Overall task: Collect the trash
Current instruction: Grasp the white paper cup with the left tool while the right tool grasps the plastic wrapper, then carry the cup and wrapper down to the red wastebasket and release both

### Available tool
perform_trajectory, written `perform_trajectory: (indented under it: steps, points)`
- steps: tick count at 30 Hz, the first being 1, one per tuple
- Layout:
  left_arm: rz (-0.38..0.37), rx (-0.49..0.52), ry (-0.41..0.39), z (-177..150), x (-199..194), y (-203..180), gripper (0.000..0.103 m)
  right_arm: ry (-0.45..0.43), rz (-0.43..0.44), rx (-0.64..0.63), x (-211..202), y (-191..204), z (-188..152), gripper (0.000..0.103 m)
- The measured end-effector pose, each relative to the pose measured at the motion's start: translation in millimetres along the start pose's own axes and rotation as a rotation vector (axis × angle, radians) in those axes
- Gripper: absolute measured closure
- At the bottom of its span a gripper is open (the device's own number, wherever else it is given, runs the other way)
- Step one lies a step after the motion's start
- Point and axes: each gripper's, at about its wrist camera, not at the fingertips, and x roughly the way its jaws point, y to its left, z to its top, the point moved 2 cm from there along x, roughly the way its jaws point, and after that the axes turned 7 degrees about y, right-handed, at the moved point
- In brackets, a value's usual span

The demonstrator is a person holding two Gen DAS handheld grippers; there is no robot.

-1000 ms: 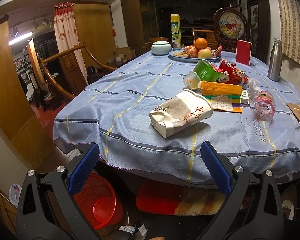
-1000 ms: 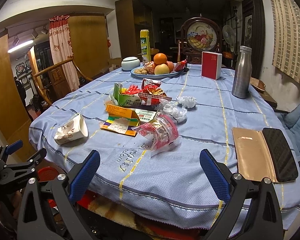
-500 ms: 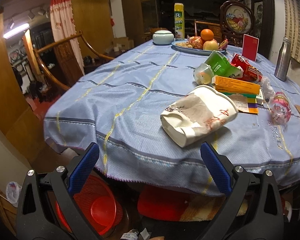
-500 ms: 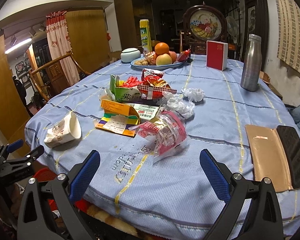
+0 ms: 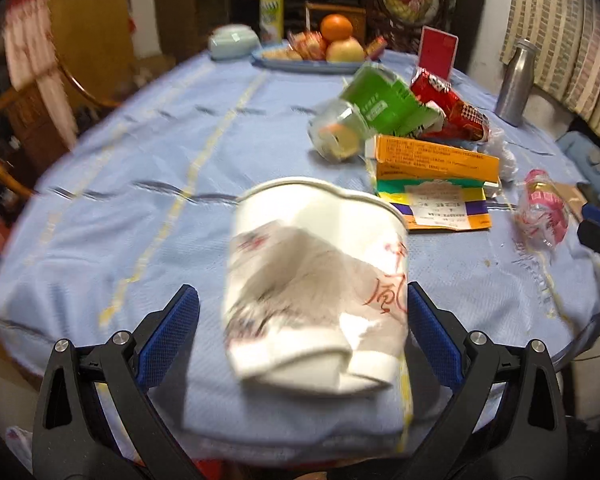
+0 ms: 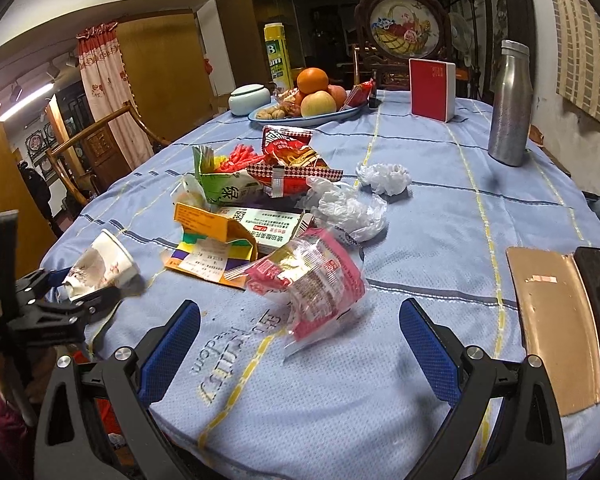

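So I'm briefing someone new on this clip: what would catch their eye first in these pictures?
Probably the crushed paper cup lying on its side at the table's near edge, framed between the open fingers of the left gripper. Next, the heap of wrappers and flattened cartons mid-table, with a pink plastic wrapper just ahead of the open right gripper.

The left gripper (image 5: 302, 328), a second ago short of the desk (image 5: 148, 184) edge, now reaches over it, its open jaws flanking the crushed paper cup (image 5: 316, 280). The right gripper (image 6: 300, 336) has also advanced, closing on the pink wrapper (image 6: 312, 280), jaws wide as before.
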Motion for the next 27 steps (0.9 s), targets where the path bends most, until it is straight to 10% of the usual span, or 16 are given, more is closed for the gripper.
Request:
perform_trajectory:
  steps: [17, 20, 27]
  points:
    - [-0.063, -0.096, -0.016, 19, 5, -7, 0.026, 0.082, -0.001, 0.104, 42, -6, 19, 0.006]
    - [-0.081, -0.106, -0.052, 22, -9, -4, 0.026, 0.069, 0.024, 0.074, 38, -4, 21, 0.065]
    - [-0.063, -0.13, -0.142, 22, -51, 9, 0.026, -0.038, 0.052, 0.063, 0, -3, 27, 0.073]
